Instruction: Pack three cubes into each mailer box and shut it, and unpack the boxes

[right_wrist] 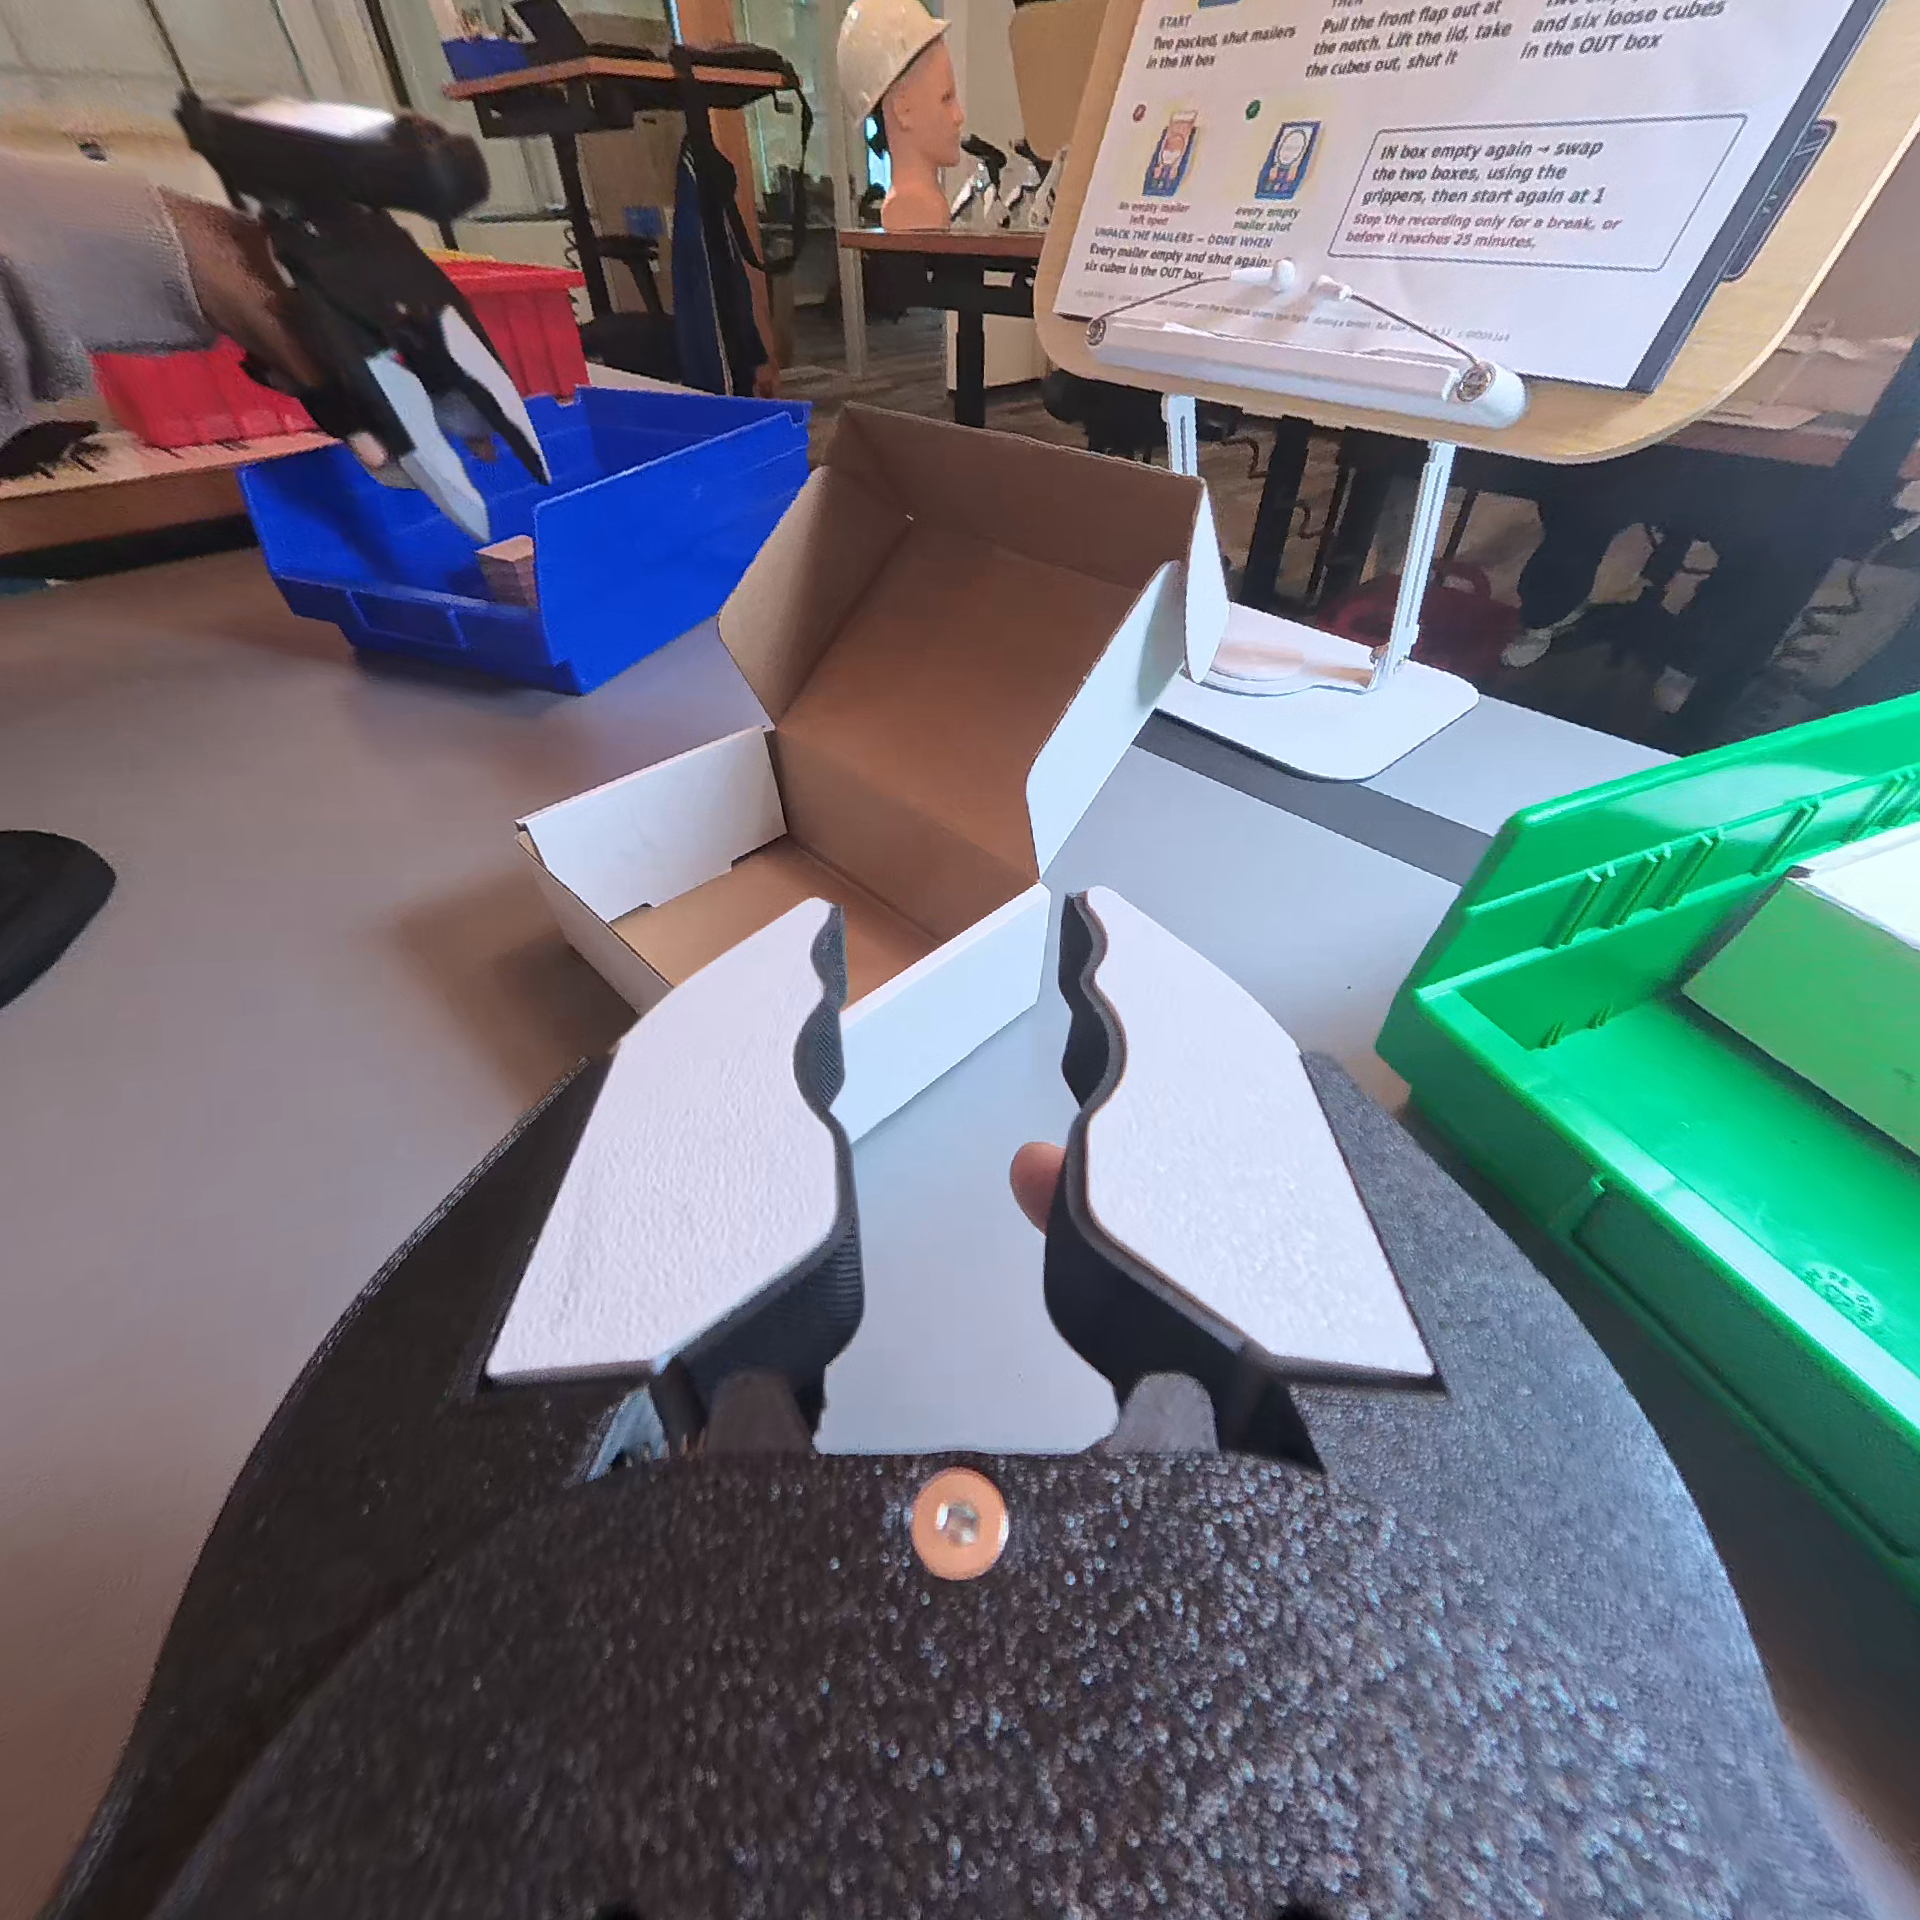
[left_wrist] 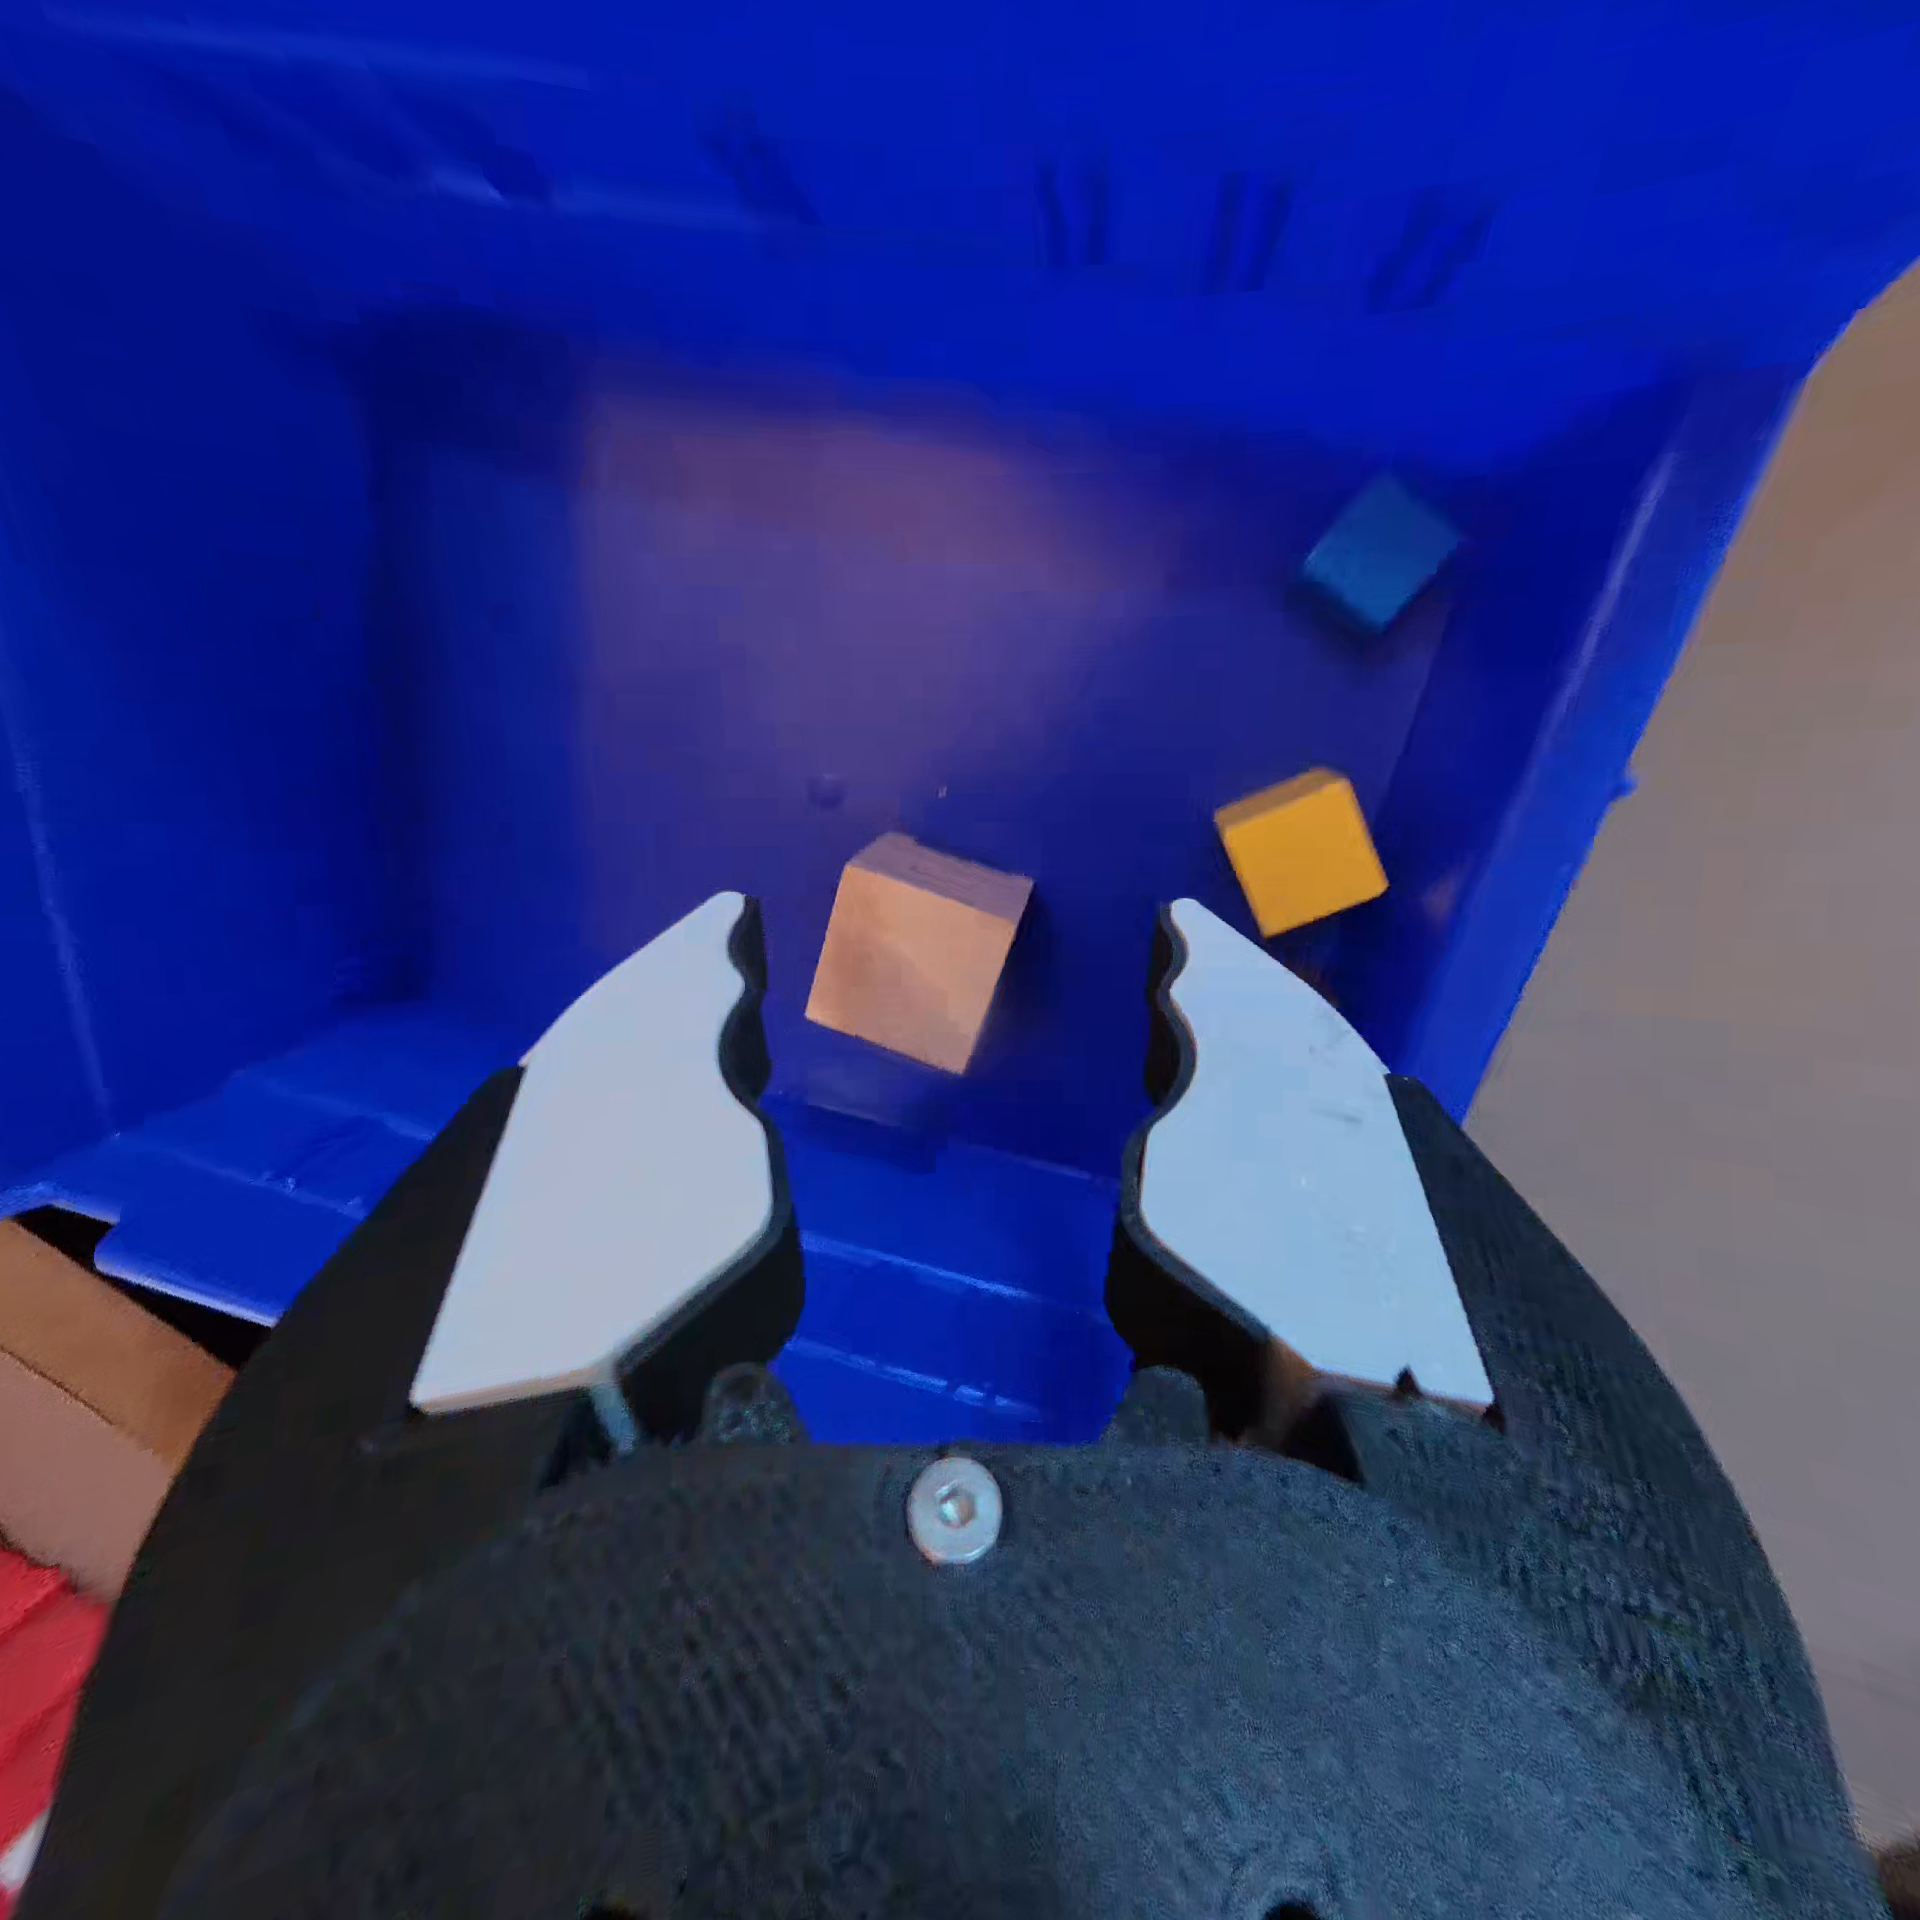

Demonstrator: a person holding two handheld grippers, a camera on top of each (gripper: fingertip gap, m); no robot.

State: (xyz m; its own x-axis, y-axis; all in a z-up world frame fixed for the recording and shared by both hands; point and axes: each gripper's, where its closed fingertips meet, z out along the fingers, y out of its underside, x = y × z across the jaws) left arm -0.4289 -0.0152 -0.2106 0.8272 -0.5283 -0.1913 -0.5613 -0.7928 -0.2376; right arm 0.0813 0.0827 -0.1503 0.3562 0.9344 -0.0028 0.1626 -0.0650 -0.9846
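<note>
My left gripper (left_wrist: 956, 935) is open and empty, held above the blue bin (left_wrist: 312, 623). A natural wood cube (left_wrist: 914, 956) lies on the bin floor between and beyond the fingertips. A yellow cube (left_wrist: 1299, 847) and a blue cube (left_wrist: 1377, 551) lie to its right. My right gripper (right_wrist: 951, 914) is open and empty, just in front of the near corner of an open white mailer box (right_wrist: 644, 862) with its lid up. The inside of the box that shows is bare. The left gripper (right_wrist: 457, 457) also shows in the right wrist view over the blue bin (right_wrist: 644, 520).
A green bin (right_wrist: 1558, 1091) at the right holds a white box (right_wrist: 1849, 987). A stand with an instruction sheet (right_wrist: 1455, 208) is behind the mailer. A red bin (right_wrist: 520, 312) sits behind the blue one. A cardboard edge (left_wrist: 73, 1351) lies left of the blue bin. Spacing between my two grippers at the tips: around 55 cm. Measured from the fingertips, the yellow cube (left_wrist: 1299, 847) is 4 cm or so from the left gripper and 45 cm from the right.
</note>
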